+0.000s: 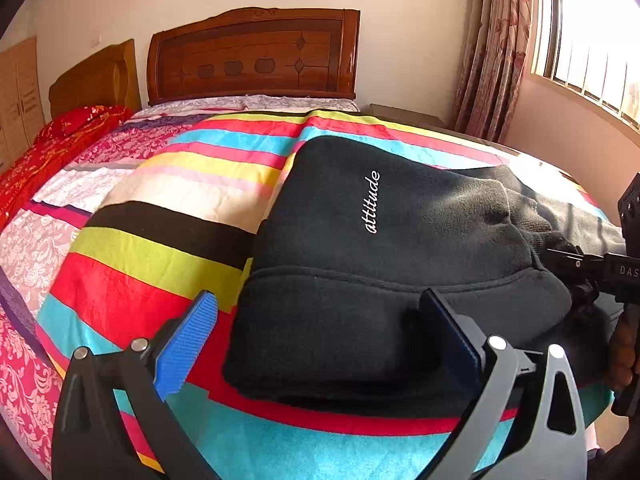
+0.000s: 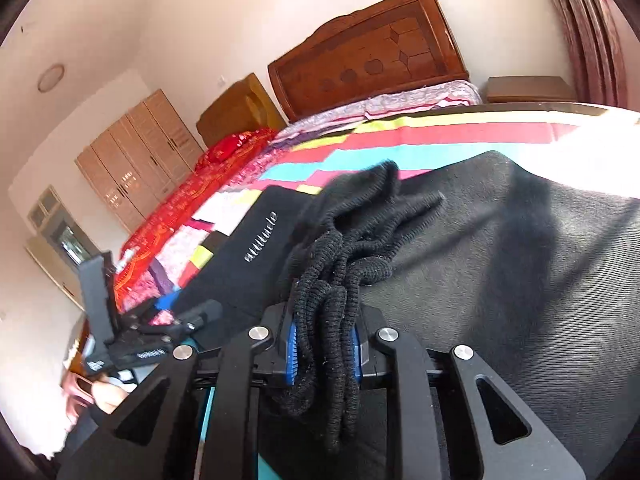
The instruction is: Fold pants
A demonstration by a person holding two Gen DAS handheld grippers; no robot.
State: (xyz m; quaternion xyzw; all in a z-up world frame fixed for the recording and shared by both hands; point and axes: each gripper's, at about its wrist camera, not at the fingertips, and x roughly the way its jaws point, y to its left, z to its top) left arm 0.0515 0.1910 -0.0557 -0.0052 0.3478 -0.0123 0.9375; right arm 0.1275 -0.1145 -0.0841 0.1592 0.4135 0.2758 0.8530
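Black pants (image 1: 360,264) with white "attitude" lettering lie partly folded on a striped blanket (image 1: 160,248). My left gripper (image 1: 316,340) is open, its blue pads on either side of the near folded edge, the right pad pressed on the cloth. My right gripper (image 2: 324,352) is shut on the pants' ribbed cuffs (image 2: 340,280), a bunch of black elastic cloth hanging between its pads. The pants (image 2: 500,280) spread beyond it. The right gripper also shows at the right edge of the left wrist view (image 1: 592,268).
The bed has a carved wooden headboard (image 1: 252,56) and a red pillow (image 1: 84,118) at far left. A window with curtains (image 1: 492,48) is at right. Wardrobes (image 2: 136,156) stand along the far wall. A nightstand (image 2: 528,90) sits beside the bed.
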